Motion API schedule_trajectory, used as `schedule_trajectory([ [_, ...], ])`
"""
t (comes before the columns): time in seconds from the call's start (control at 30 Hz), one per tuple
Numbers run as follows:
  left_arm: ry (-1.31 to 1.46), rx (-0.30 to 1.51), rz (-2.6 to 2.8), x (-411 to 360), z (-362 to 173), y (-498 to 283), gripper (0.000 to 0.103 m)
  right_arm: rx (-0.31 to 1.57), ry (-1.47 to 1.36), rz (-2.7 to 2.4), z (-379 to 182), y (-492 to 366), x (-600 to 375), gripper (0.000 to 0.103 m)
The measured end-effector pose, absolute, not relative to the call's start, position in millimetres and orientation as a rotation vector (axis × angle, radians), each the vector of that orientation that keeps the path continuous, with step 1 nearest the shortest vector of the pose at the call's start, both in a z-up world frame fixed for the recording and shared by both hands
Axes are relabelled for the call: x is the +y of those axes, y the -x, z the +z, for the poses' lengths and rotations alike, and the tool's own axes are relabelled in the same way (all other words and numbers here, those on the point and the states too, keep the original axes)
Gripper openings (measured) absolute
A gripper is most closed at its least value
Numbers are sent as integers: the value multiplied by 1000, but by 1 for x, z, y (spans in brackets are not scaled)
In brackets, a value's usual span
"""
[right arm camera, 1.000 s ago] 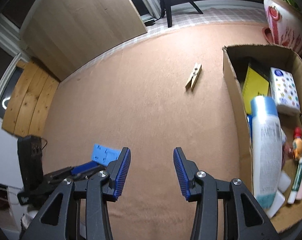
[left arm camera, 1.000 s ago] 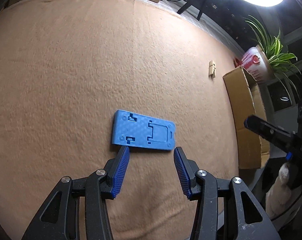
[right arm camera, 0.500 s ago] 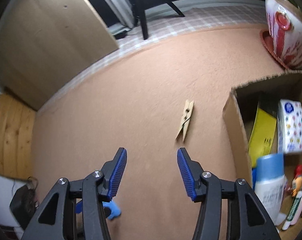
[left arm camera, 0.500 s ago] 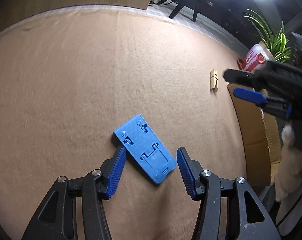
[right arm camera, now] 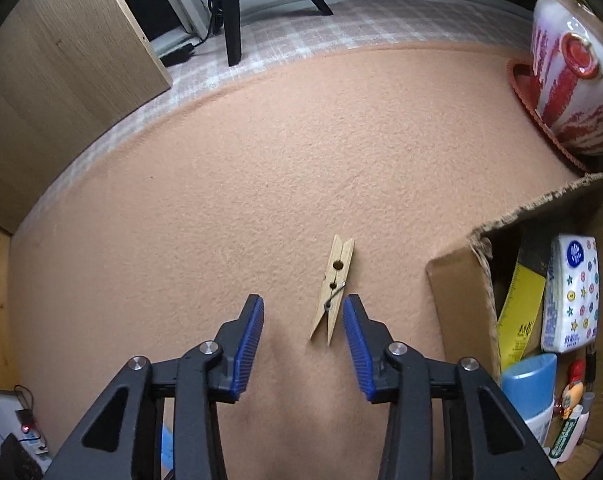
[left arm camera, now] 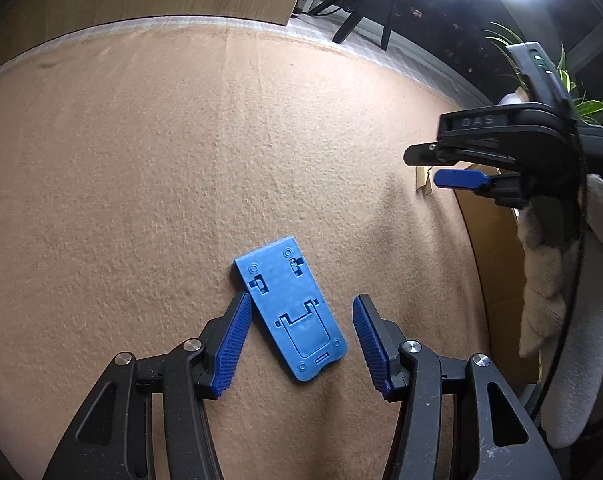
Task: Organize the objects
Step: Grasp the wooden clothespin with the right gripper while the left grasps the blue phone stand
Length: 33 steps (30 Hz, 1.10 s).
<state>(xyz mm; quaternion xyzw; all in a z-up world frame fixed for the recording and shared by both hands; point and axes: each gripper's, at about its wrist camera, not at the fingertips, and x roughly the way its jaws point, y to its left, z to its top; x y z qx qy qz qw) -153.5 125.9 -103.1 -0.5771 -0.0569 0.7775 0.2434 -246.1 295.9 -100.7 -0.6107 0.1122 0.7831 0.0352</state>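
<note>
A flat blue plastic plate (left arm camera: 291, 310) lies on the tan felt mat, tilted, between the open fingers of my left gripper (left arm camera: 299, 330); the left fingertip (left arm camera: 237, 320) is close against its edge. A wooden clothespin (right arm camera: 333, 290) lies on the mat just ahead of my open, empty right gripper (right arm camera: 303, 326), nearer its right finger. The right gripper (left arm camera: 453, 168) also shows in the left wrist view at the right, above the clothespin (left arm camera: 422, 182). An open cardboard box (right arm camera: 461, 276) stands right of the clothespin.
The box holds a tissue pack (right arm camera: 569, 296), a yellow booklet (right arm camera: 521, 312), a blue-capped bottle (right arm camera: 529, 384) and small tubes. A red and white plant pot (right arm camera: 565, 80) stands at the back right. A wooden board (right arm camera: 61, 72) leans at the back left. Chair legs (right arm camera: 233, 12) stand beyond the mat.
The left gripper turned and closed in, so the blue plate now lies between its fingers. The right gripper moved forward from near the box to the clothespin.
</note>
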Motion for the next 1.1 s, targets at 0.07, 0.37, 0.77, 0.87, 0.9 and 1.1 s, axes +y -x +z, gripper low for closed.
schedule_trajectory([
  [0.07, 1574, -145, 2126, 126, -103, 154, 56, 330, 1871, 2393, -104, 250, 296, 33],
  [0.37, 1578, -118, 2123, 129, -101, 151, 59, 266, 1899, 2437, -110, 253, 298, 11],
  [0.77, 1610, -28, 2150, 143, -100, 151, 58, 295, 2018, 2571, -108, 198, 299, 11],
  [0.87, 1613, -20, 2155, 144, -99, 151, 58, 295, 2028, 2582, -109, 184, 301, 11],
  [0.9, 1611, -12, 2158, 145, -99, 151, 58, 292, 2032, 2586, -108, 178, 302, 11],
  [1.1, 1611, -15, 2172, 145, -100, 151, 53, 264, 2029, 2614, -108, 144, 305, 11],
])
